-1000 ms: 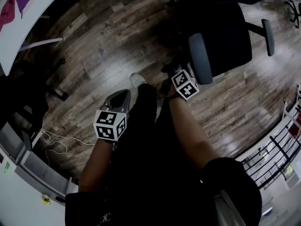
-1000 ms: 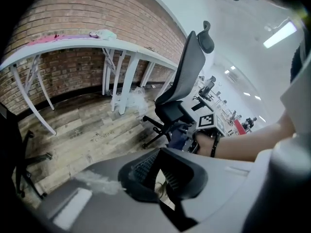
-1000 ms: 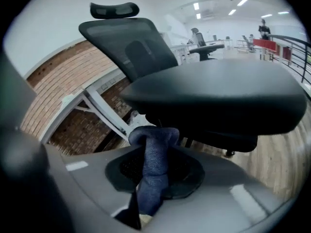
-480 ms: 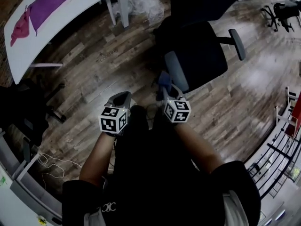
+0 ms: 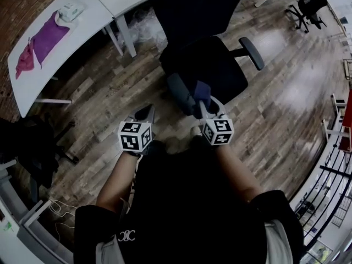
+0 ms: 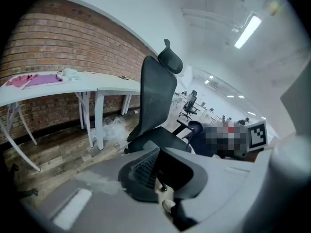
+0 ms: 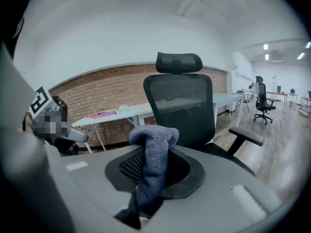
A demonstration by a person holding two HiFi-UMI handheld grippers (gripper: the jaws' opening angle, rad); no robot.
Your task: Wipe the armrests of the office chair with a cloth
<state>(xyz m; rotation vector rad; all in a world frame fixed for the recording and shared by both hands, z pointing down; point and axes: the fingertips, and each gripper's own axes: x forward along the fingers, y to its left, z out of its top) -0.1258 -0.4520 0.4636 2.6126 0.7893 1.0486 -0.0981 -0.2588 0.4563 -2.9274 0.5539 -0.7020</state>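
Note:
A black office chair stands on the wood floor ahead of me, seen also as the chair in the right gripper view. Its near armrest lies just left of my right gripper, and its far armrest sticks out to the right. The right gripper is shut on a blue-grey cloth, and that cloth bunches above the tips. My left gripper hangs left of the chair over the floor, shut and holding nothing. In its own view the left gripper points at the chair.
A white desk runs along the brick wall at upper left, with a purple cloth, a pink cloth and a small packet on it. Crumpled plastic lies under it. A dark chair is at left, a railing at right.
The head view has swung up, so the chair and the desk now sit lower and fuller in the frame. My right gripper with the cloth has come up beside the near armrest.

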